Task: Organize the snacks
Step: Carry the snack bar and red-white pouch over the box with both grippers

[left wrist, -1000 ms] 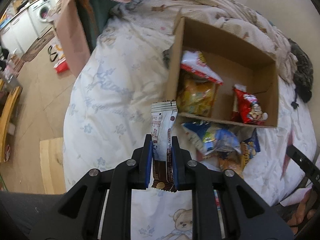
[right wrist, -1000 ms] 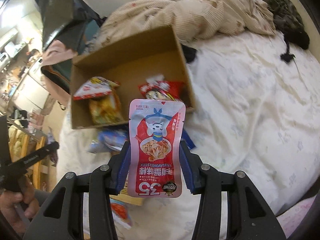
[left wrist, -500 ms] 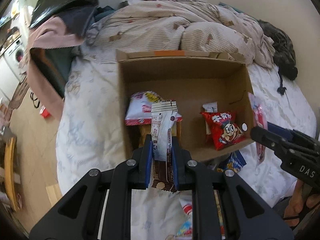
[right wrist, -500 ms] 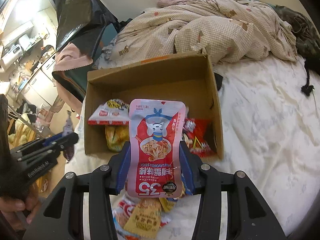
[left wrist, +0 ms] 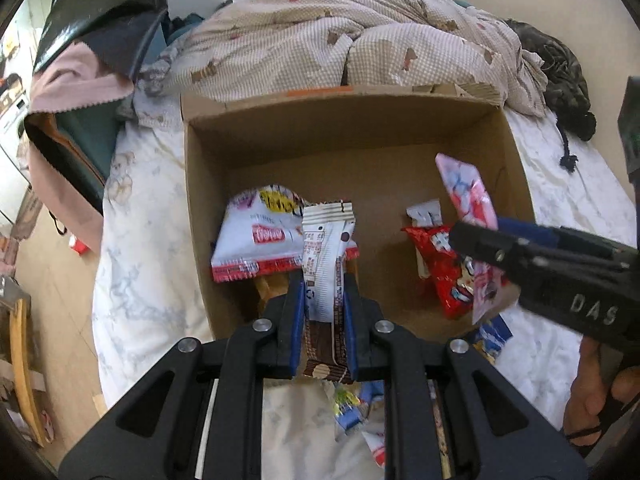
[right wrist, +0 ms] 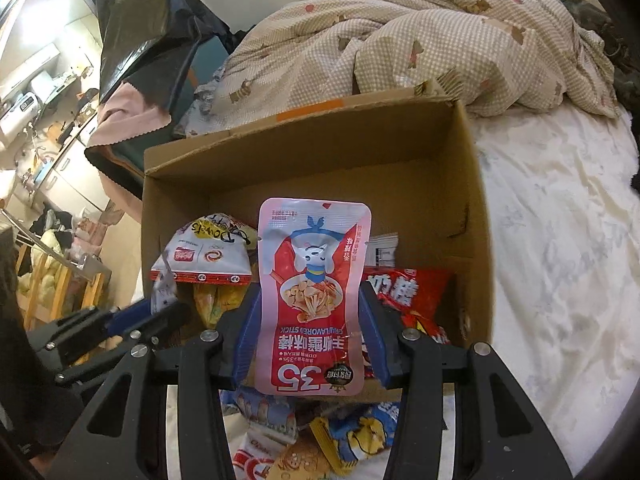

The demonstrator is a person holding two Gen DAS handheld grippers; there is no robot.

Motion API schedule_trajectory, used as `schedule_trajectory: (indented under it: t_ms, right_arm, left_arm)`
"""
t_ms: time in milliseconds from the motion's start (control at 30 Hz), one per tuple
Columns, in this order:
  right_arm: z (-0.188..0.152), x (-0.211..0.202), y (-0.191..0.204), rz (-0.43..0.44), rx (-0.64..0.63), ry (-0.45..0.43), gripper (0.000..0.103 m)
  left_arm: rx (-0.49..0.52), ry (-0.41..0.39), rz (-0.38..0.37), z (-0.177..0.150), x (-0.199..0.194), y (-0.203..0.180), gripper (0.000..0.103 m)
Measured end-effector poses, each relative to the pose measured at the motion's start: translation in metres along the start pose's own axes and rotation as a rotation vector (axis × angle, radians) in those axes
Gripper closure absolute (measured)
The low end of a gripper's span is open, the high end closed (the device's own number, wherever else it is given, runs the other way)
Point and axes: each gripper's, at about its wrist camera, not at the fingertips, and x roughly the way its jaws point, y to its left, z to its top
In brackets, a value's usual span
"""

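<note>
Over the near edge of the cardboard box (left wrist: pixel 200 216), the left gripper (left wrist: pixel 322 312) is nearly closed, its blue pads clamped on a narrow brown-and-white snack bar (left wrist: pixel 326 276) that stands upright between them. Beside it, the right gripper (right wrist: pixel 310 332) stands partly open, pinching a flat pink crab-stick pouch (right wrist: pixel 312 292) by its side edges, also upright. Loose snack packets (right wrist: pixel 340 440) lie on the bedsheet (right wrist: pixel 560 240) below both grippers. Farther in, a white chip bag (left wrist: pixel 260 240) and a red packet (left wrist: pixel 444 272) rest inside the box.
</note>
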Motion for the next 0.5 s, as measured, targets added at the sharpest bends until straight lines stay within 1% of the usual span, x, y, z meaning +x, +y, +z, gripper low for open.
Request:
schedule_trajectory:
  t_ms: [133,233,433,500]
  right_arm:
    - [0.005,0.006,-0.005,0.038,0.032,0.002,0.054]
    - [0.008,0.008,-0.004,0.049,0.031,-0.001,0.054]
    - [0.006,0.013,-0.002,0.068,0.035,0.017,0.054]
    - [0.007,0.012,-0.002,0.071,0.037,0.012,0.052]
  left_arm:
    - [-0.018,-0.037,0.026,0.008,-0.001,0.003,0.089]
    - [-0.037,-0.056,0.035,0.013,-0.003,0.006,0.089]
    - [-0.050,-0.057,0.039,0.013,-0.001,0.010,0.088]
    - [-0.050,-0.047,0.038,0.013,0.002,0.009,0.088]
